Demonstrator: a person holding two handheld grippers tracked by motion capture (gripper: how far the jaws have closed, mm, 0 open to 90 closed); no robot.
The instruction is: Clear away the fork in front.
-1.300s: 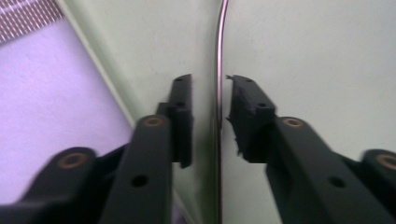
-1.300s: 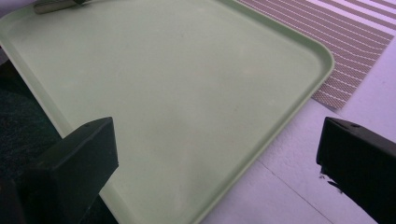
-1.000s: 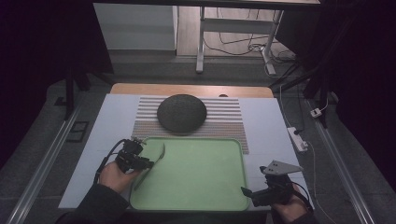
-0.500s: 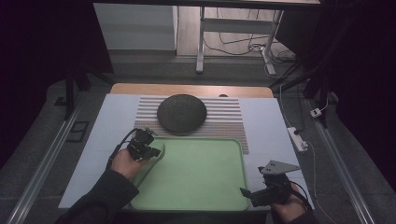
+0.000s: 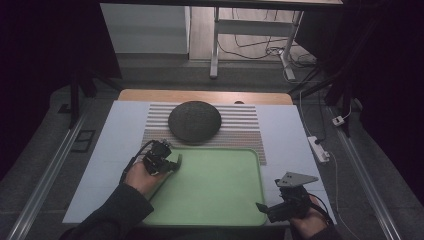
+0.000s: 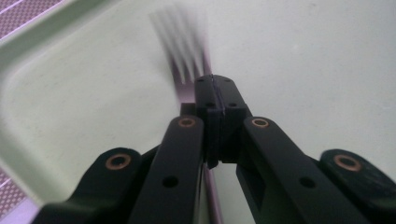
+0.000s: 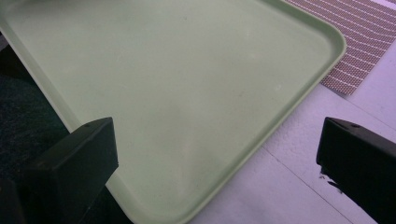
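Here I pinch one fork (image 6: 184,39) in my left gripper (image 6: 213,84) above the single green tray's (image 5: 220,200) far-left corner; my right gripper (image 5: 262,207) gapes wide beside one dark plate (image 5: 194,120) on one striped mat (image 5: 245,127).

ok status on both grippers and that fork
Left gripper shut on blurred pale metal fork, over the light green plastic tray. Right gripper open, empty. Nothing in the way.

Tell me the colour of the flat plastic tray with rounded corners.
Pale green. The flat plastic tray with rounded corners shows best in the right gripper view.
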